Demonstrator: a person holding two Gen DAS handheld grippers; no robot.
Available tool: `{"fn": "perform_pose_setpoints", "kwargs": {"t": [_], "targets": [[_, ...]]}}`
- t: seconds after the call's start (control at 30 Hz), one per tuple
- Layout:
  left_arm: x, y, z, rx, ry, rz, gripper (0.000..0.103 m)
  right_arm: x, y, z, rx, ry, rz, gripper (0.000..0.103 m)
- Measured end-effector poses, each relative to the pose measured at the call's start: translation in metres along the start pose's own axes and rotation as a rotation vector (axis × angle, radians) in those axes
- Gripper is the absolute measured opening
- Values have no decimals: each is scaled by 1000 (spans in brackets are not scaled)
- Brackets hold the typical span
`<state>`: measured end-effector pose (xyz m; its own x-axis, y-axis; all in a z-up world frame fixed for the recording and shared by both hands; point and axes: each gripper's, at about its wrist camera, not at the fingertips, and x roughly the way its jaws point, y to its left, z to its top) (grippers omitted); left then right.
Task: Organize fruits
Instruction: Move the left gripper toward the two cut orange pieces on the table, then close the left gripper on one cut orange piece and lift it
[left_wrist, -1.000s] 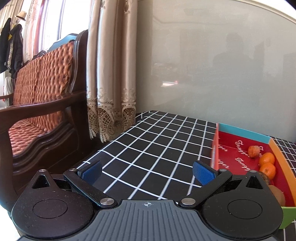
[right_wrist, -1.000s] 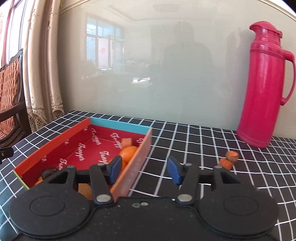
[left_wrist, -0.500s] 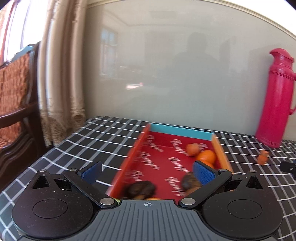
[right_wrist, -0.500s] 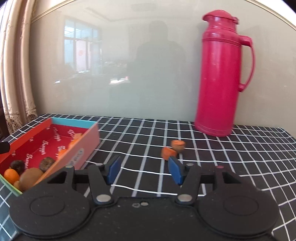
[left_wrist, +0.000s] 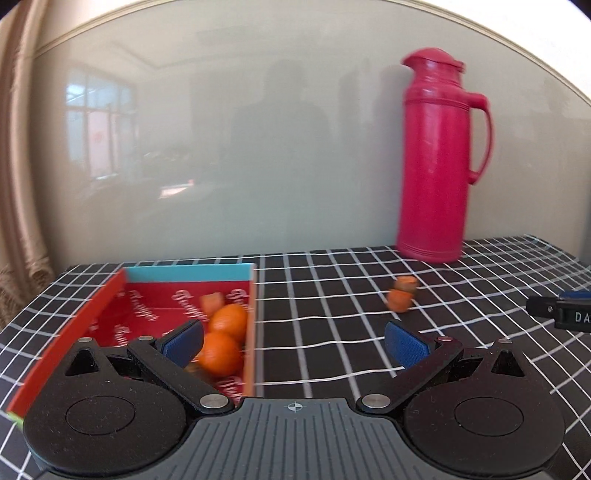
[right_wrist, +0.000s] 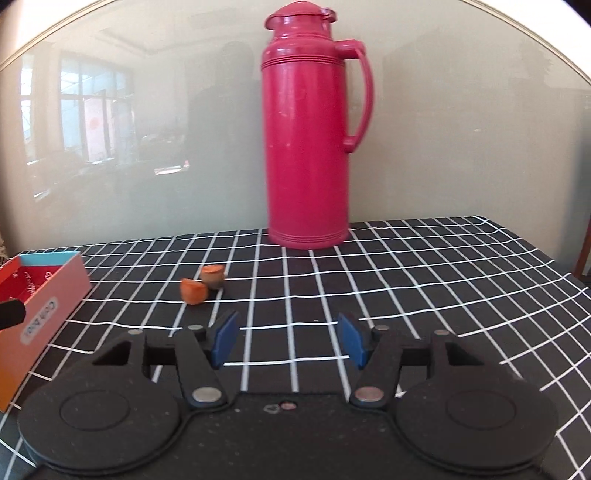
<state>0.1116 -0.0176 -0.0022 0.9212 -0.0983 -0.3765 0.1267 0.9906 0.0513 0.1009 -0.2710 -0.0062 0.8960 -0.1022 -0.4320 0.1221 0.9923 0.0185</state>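
Observation:
A red cardboard box (left_wrist: 77, 321) with a blue far wall lies on the checked tablecloth; two oranges (left_wrist: 229, 321) and an orange fruit piece (left_wrist: 211, 301) lie inside. Two small orange-brown fruit pieces (left_wrist: 400, 299) lie loose on the cloth, also in the right wrist view (right_wrist: 203, 282). My left gripper (left_wrist: 293, 343) is open and empty, its left finger over the box's near right corner. My right gripper (right_wrist: 288, 341) is open and empty, just this side of the loose pieces and a little right of them. The box's corner (right_wrist: 40, 295) is at the left in the right wrist view.
A tall pink thermos (right_wrist: 308, 125) stands at the back by a glossy wall panel, also in the left wrist view (left_wrist: 434, 158). The right gripper's tip (left_wrist: 561, 314) pokes in at the right. A curtain (left_wrist: 18, 184) hangs at the left.
Both grippers have swung to the right. The chair has left the left wrist view; the loose fruit pieces and thermos now sit ahead. Both stayed open.

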Motion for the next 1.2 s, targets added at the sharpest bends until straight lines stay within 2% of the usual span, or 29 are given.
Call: {"fn": "perform_pose_setpoints", "kwargs": {"t": [0.33,0.6,0.83,1.03,1.07,1.13,1.2], "targets": [[26,-42,6,-19,8,-89,103,1,-43,-7,41,4,-63,60],[56,-82,11,56,43,-118,103,6,-79,-9,94,5,-130,60],[79,-107,20,54,55,-128,103,20,-86,-4,75,-1,-150,60],[106,-114,27,47,62,-99,102,38,-96,0,86,14,-163,60],[111,-116,27,50,65,-91,102,42,-97,2,91,19,-163,60],[120,-118,26,47,87,-94,90,48,-98,5,94,24,-163,60],[130,-120,26,42,105,-97,89,52,-97,7,93,22,-163,60]]}}
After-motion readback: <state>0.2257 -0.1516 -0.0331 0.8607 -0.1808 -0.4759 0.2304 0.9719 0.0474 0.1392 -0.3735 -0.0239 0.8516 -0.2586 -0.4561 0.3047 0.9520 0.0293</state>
